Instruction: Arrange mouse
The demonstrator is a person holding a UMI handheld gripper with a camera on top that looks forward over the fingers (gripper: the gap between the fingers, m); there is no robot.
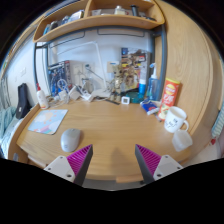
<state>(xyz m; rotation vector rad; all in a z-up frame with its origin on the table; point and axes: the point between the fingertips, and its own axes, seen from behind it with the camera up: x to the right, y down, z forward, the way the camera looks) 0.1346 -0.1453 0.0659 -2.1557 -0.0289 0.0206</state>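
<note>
Setting: a wooden counter [110, 125] crowded along its far side, with a shelf [95, 20] above.
Tongs: the tongs [113, 160] stand apart, holding nothing, low over the near edge.
Mouse: a grey mouse [70, 139] lies just ahead of the left finger, off to its side, not between the fingers.
Mouse pad: a pale mouse pad [47, 121] lies just beyond the mouse, to the left.
Nearby: a white mug [176, 119] and an orange box [171, 93] stand well right.
Risk: the mouse sits off-centre; closing without shifting left would likely miss, or the finger could nudge its rounded shell so it slips away.
</note>
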